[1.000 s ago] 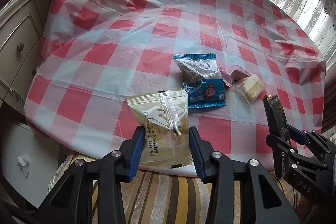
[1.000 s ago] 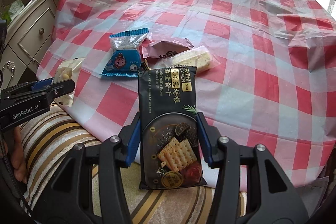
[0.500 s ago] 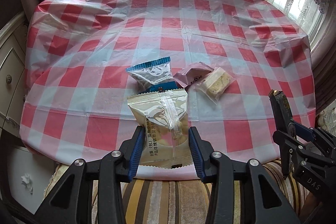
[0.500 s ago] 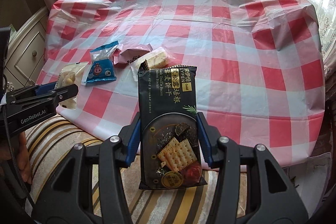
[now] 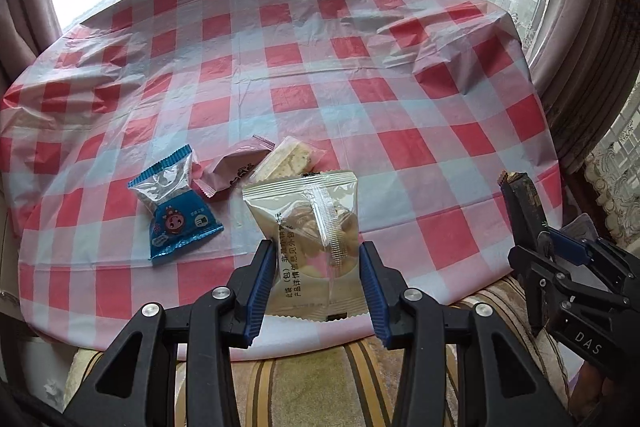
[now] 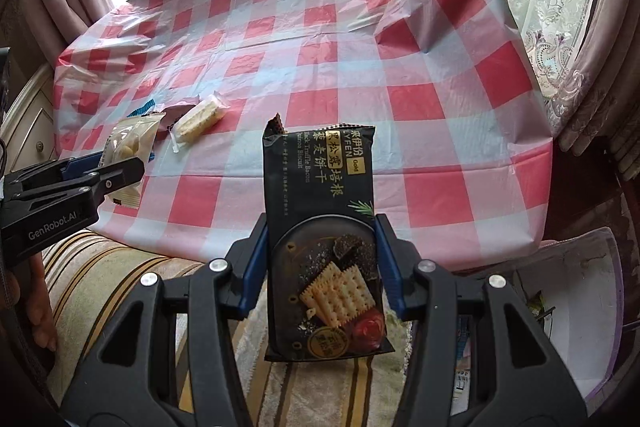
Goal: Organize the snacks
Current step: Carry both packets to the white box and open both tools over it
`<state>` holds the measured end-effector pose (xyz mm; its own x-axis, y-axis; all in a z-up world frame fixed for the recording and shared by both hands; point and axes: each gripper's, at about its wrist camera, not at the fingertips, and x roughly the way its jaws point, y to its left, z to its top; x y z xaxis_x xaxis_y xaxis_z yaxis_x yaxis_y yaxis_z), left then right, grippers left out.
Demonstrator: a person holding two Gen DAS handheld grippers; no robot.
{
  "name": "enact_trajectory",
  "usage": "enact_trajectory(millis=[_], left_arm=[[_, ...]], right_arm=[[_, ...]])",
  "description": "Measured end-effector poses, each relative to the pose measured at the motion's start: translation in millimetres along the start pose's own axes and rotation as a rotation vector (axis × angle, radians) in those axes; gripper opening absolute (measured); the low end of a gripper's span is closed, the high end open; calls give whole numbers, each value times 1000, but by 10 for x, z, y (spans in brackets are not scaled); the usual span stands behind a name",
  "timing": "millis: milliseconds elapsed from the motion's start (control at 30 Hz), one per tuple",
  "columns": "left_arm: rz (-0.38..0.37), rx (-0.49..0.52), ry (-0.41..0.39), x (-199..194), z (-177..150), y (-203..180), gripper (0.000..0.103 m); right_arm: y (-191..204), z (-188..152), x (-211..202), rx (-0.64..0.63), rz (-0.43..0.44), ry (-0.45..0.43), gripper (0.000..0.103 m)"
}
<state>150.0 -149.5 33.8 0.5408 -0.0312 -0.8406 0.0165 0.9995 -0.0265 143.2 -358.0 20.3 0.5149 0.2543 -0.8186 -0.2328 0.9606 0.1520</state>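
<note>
cream snack packet clamped in left gripper, black cracker pack clamped in right gripper

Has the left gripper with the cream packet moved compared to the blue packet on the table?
Yes. The left gripper carried the cream packet rightwards; the blue packet now lies to its left.
</note>
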Motion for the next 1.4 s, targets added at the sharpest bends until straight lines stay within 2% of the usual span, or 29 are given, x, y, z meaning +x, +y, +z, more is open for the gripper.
enact_trajectory(millis=[267, 633, 1067, 1200, 1267, 1400], left_arm=[[-97, 140, 6, 39, 44, -732, 44], [-224, 361, 32, 81, -104, -1786, 44], [-254, 716, 81, 223, -443, -2764, 44], [-257, 742, 101, 277, -460, -2854, 47], [-250, 721, 111, 312, -440, -2832, 53], [-236, 656, 114, 334, -354, -2721, 54]], right_arm=[[-649, -256, -163, 129, -72, -3, 53], [-1524, -705, -263, 322, -162, 12, 53], [-2085, -1126, -344, 472, -211, 37, 53], [-2191, -1163, -360, 498, -234, 46, 54], [-2209, -1167, -368, 504, -231, 43, 57], [-2201, -1146, -363, 498, -225, 41, 61]])
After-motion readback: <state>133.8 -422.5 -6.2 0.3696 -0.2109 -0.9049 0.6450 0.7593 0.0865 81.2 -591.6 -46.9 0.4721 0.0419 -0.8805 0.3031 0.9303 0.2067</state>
